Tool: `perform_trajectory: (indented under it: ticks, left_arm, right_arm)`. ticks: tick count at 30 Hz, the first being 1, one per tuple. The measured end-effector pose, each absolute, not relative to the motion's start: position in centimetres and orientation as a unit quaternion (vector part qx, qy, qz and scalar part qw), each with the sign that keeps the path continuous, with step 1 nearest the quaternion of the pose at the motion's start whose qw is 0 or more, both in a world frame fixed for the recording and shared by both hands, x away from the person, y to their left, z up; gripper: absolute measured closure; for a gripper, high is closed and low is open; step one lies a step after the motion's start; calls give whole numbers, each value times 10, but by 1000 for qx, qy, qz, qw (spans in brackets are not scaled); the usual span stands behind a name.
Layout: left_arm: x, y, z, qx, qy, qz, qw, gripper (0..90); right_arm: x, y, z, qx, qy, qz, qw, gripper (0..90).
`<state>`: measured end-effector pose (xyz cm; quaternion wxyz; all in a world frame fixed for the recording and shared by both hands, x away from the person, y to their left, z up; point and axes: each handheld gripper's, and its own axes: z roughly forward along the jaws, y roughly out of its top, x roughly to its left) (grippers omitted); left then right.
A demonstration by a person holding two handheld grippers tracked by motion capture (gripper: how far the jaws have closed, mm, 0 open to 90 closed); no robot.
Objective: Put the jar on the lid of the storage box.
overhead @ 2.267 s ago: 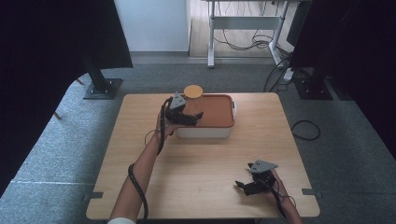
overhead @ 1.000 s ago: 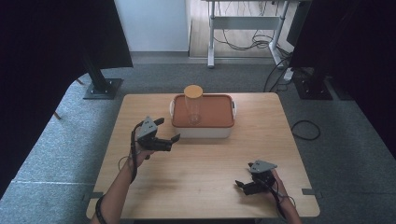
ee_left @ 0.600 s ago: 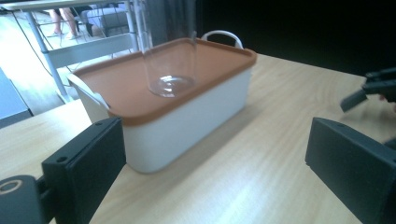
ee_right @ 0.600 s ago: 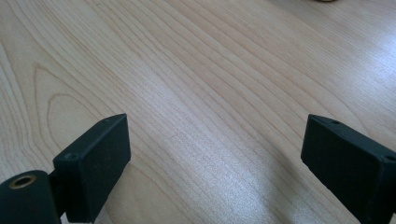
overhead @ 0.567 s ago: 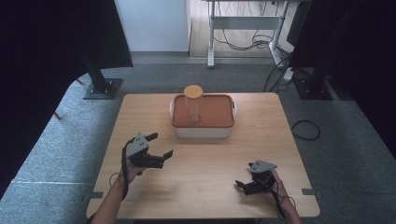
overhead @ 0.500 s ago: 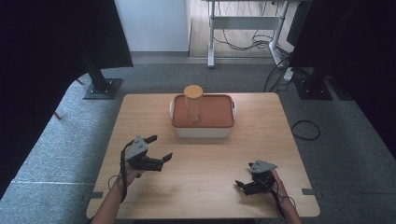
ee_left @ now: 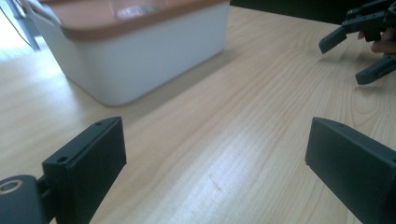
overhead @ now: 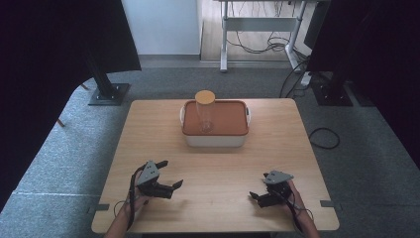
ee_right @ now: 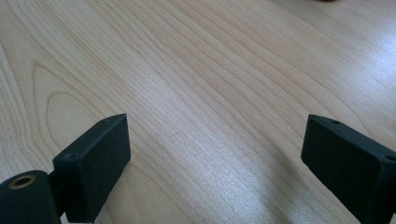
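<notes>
My left gripper (overhead: 169, 174) hangs near the front left corner of the worktop (overhead: 277, 153), its fingers (ee_left: 88, 161) spread wide with nothing between them. My right gripper (overhead: 258, 195) sits near the front right corner, fingers (ee_right: 95, 158) likewise wide apart over bare wood. The clear jar (overhead: 204, 112) with its tan lid stands upright on the orange-lidded white box (overhead: 216, 129) by the far edge, well apart from both.

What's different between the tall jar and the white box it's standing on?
The jar is tall, narrow and clear; the box is low, wide and white. The jar's lid is pale orange and round; the box's lid is darker orange and rectangular. Both are closed and untouched by either hand-held gripper.
</notes>
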<state>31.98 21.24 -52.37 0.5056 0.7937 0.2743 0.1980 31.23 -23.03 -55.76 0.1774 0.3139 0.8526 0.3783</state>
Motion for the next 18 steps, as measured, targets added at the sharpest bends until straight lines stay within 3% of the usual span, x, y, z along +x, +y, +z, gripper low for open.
perform_trajectory:
  ticks: [18]
  left_arm:
    - [322,205,-538,803,278,184,494,46]
  right_arm:
    - [313,-231,-558,314,853,380,174,76]
